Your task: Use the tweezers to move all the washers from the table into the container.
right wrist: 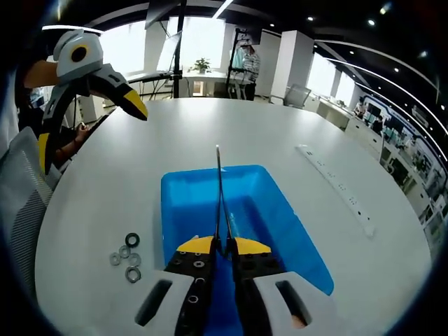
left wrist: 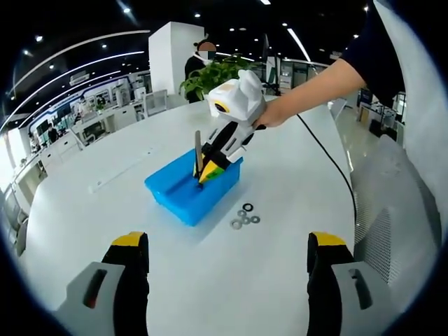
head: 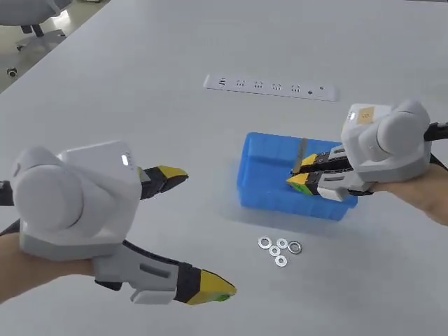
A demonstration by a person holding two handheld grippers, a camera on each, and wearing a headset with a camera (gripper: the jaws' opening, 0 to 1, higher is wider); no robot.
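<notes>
R gripper [head: 301, 178] is clenched on the tweezers [head: 302, 155], which stick out past its jaws over the blue container [head: 276, 199]; L gripper [head: 203, 229] hangs w/ jaws spread wide, holding nothing; washers [head: 280, 249] sit clustered on the table [head: 140, 84] just in front of the container. Step in hand looks like reaching for the washers; best to angle the tips down, take an outer washer by its rim, avoid scattering the rest.

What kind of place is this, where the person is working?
Most likely an open-plan office or lab: a large white table with a power strip on it, rows of desks in the background, and an office chair nearby.
</notes>
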